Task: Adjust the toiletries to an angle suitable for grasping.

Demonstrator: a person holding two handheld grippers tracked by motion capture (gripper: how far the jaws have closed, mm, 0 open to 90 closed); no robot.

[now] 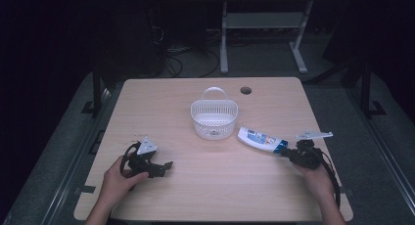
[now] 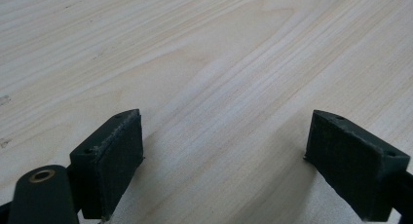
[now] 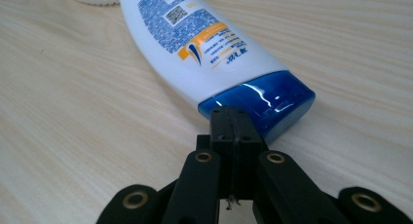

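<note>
A white bottle with a blue cap (image 1: pixel 262 139) lies on its side on the wooden table (image 1: pixel 210 181), right of a white plastic basket (image 1: pixel 214 116). My right gripper (image 1: pixel 286 154) sits just behind the blue cap, shut with nothing between its jaws. In the right gripper view the closed tips (image 3: pixel 236 124) are right at the cap of the bottle (image 3: pixel 204 48); whether they touch it I cannot tell. My left gripper (image 1: pixel 166 167) rests low over the table at the left, open. Its two pads (image 2: pixel 114 160) stand wide apart over bare wood.
The basket has a handle and stands at the table's middle, toward the back. A round cable hole (image 1: pixel 245 90) is in the tabletop behind it. Beyond the table stand a desk frame (image 1: pixel 264 29) and loose cables on the floor.
</note>
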